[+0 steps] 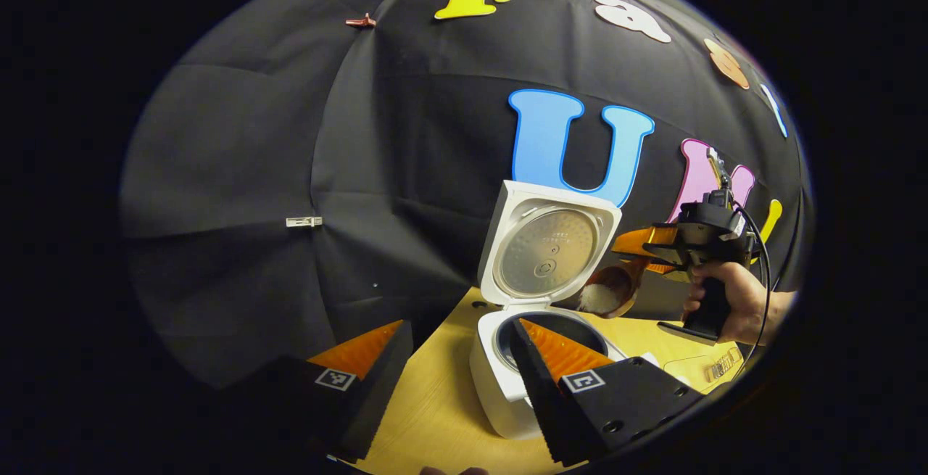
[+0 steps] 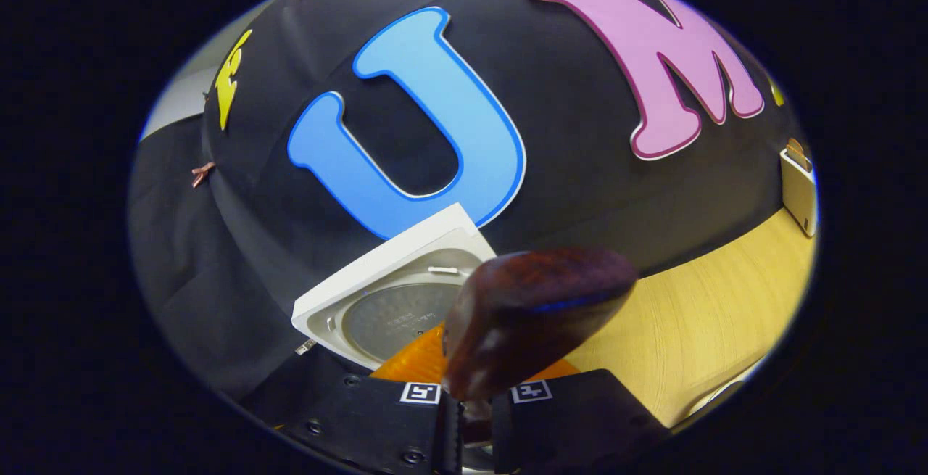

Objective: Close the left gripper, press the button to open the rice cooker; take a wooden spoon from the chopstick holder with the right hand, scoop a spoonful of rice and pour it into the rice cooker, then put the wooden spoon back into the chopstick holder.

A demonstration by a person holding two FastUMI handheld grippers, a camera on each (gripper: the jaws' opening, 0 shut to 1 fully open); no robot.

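Rice spoonful poised beside the open cooker

Our right gripper (image 1: pixel 656 250) clamps the wooden spoon (image 1: pixel 612 290), rice-laden, beside the raised lid (image 1: pixel 547 243); our left gripper (image 1: pixel 457 359) gapes wide before the rice cooker (image 1: pixel 500 388) mid-desk (image 1: pixel 435 402). Pouring and returning the spoon remain.

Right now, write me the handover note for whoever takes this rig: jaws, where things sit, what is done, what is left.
Left gripper: jaws open, holding nothing, low in front of the white rice cooker.
Right gripper: jaws shut on the dark wooden spoon, whose bowl carries white rice beside the raised lid, above the pot's right rim.
Cooker stands open on the light wooden table.
Done: lid opened, spoon taken, rice scooped.
Left: tip the rice into the pot, return the spoon to the chopstick holder.
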